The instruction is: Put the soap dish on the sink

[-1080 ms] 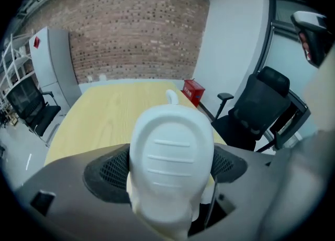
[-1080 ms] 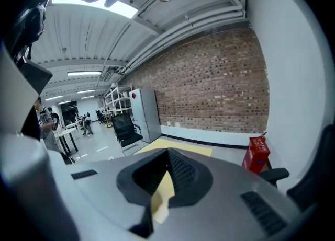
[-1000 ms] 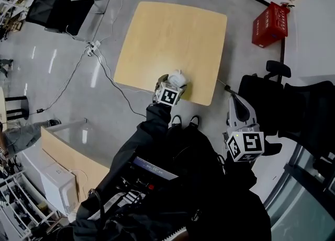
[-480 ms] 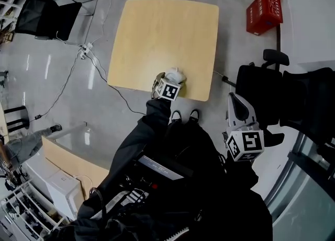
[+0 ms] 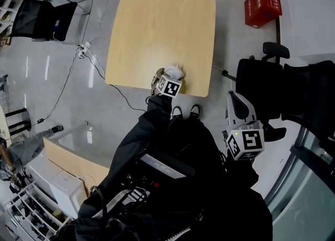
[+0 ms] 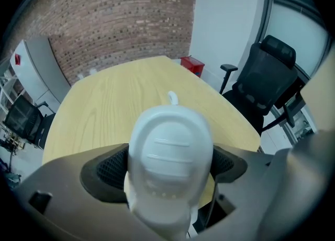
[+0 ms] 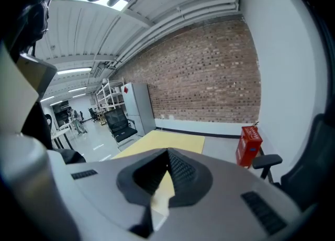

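**Between the left fingers (image 6: 104, 169): soap dish (image 6: 170, 151) clamped**

Pinches the white dish from both sides in the left gripper (image 5: 166, 79), at the tabletop's (image 5: 162, 31) near edge. Likely ready for carrying, though no sink in view. Holds the right gripper (image 7: 167, 157) low beside the body, fingers closed together on nothing, apparently just out of the way. Compared with a second ago: same clamp, same spot at the edge; only the head view shifted slightly.
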`<state>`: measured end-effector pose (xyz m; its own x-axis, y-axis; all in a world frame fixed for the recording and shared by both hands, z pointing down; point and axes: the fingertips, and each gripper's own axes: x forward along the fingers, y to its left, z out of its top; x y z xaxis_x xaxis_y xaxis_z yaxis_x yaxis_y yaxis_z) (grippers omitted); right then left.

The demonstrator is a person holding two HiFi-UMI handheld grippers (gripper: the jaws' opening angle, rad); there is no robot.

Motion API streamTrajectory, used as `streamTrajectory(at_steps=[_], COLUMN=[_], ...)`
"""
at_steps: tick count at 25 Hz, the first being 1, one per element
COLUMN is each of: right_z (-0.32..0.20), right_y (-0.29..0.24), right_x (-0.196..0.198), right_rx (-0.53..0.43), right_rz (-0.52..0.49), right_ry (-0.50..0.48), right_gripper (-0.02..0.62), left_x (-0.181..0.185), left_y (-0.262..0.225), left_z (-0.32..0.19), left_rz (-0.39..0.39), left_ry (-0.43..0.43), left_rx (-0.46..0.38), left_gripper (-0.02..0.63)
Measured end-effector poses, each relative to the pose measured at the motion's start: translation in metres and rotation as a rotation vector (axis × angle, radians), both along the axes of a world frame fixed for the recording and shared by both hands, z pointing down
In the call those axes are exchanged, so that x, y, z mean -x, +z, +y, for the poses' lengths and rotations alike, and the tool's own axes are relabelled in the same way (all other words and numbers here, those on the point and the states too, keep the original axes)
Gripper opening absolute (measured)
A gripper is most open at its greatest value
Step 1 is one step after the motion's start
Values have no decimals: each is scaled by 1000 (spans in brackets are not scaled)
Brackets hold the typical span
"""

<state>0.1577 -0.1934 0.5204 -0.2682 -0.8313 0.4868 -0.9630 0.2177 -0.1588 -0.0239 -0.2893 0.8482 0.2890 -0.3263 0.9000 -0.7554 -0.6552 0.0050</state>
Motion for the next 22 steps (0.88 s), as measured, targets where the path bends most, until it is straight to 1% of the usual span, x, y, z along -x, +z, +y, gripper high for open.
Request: streamTrajectory(at_steps=[4, 7, 12, 17, 19, 22], right_z=[0, 0, -1, 0, 1, 3], right_y=[0, -1, 0, -1, -1, -6], right_x=[-4, -6, -3, 3, 6, 10], right_rx=[-2, -5, -8, -20, -25, -38], right_rz=[-6, -6, -5, -11, -13, -18], right_ry=[2, 4, -6, -17, -21, -24], right_gripper=[5, 5, 5, 5, 5, 5], left_x=[-2, -4, -10, -14, -10, -5], left_y=[1, -2, -14, -31, -43, -78], left_z=[1, 3, 5, 7, 8, 4], left_rz=[3, 23, 83, 123, 140, 175], left_ry=[9, 19, 34, 52, 42, 26], left_rx=[17, 16, -18, -51, -83, -192], left_gripper=[453, 453, 489, 501, 502, 500])
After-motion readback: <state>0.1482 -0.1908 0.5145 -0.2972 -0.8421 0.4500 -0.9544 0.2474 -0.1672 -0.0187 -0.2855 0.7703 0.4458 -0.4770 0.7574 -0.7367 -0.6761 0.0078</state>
